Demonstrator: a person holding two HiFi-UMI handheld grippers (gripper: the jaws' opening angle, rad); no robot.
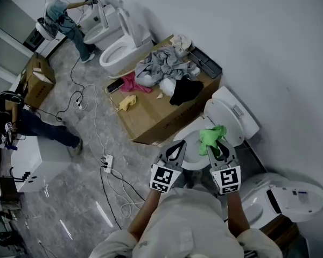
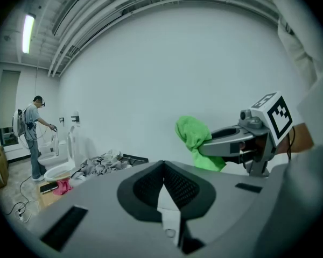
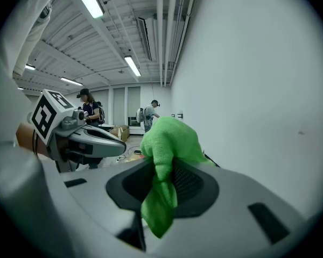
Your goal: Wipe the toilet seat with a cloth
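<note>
Right gripper [image 1: 218, 144]: clamps crumpled green cloth [image 1: 211, 135] over white oval toilet seat [image 1: 192, 128] (poised for wiping). Left gripper [image 1: 177, 147], at its 9 o'clock: jaws together, empty.

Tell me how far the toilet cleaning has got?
Done: the green cloth is picked up, clamped in the right gripper, and the toilet's lid stands open. In hand: both grippers hang above the seat; the left gripper is shut and empty. Left: the cloth appears not to touch the seat, so the wiping itself seems not yet begun.
</note>
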